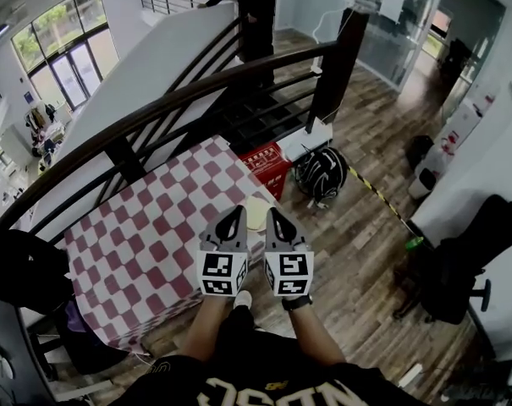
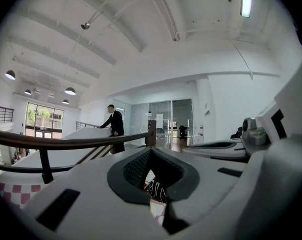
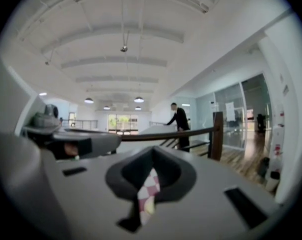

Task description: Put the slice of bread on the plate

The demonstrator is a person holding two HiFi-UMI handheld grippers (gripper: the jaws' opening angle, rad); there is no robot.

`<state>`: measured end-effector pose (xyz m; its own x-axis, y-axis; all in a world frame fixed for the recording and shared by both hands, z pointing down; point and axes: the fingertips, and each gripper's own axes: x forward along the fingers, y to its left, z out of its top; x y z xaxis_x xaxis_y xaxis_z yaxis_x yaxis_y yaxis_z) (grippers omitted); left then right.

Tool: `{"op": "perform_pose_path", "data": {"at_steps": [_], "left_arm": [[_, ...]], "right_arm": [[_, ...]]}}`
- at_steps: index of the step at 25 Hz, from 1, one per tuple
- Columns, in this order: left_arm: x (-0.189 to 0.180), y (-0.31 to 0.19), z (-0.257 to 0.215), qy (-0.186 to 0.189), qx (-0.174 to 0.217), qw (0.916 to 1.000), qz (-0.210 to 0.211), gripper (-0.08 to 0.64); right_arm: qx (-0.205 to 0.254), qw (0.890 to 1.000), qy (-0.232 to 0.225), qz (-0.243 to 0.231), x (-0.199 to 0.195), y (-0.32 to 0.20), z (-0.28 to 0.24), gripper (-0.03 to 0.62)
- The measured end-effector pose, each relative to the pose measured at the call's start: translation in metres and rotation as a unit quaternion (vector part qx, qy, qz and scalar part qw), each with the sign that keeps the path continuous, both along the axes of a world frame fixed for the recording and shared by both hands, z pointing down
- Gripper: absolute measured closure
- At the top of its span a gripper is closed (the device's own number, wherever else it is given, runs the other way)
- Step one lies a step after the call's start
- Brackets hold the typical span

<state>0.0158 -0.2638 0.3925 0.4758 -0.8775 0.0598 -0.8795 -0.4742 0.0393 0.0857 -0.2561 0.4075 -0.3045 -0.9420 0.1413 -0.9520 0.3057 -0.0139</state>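
Observation:
A pale round plate lies near the right edge of the red-and-white checked table. I cannot tell the slice of bread apart from the plate. Both grippers are held up side by side above that table edge, pointing level. The left gripper and the right gripper both have their jaws together with nothing between them. Through the narrow slit of the right gripper I see checked cloth and a pale patch. The left gripper shows only a sliver of floor and clutter through its slit.
A dark stair railing runs behind the table, and a person in black stands at the stairs. A red crate and a black helmet sit on the wooden floor beyond the table. A black chair stands at the right.

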Motion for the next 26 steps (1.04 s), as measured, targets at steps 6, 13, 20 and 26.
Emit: {"op": "perform_pose_path", "data": {"at_steps": [6, 13, 20, 26], "left_arm": [[0.015, 0.024, 0.000, 0.003, 0.002, 0.9999, 0.015, 0.540], [0.024, 0.042, 0.014, 0.005, -0.012, 0.9995, 0.028, 0.540], [0.009, 0.036, 0.024, 0.003, -0.024, 0.9996, 0.016, 0.540], [-0.008, 0.005, 0.035, 0.006, -0.032, 0.9995, 0.004, 0.540]], "right_arm": [[0.018, 1.000, 0.005, 0.009, 0.012, 0.027, -0.009, 0.577], [0.002, 1.000, 0.009, 0.028, 0.024, 0.042, 0.001, 0.577], [0.000, 1.000, 0.007, 0.022, 0.014, 0.035, 0.006, 0.577], [-0.012, 1.000, 0.008, 0.012, -0.003, 0.006, 0.017, 0.577]]}}
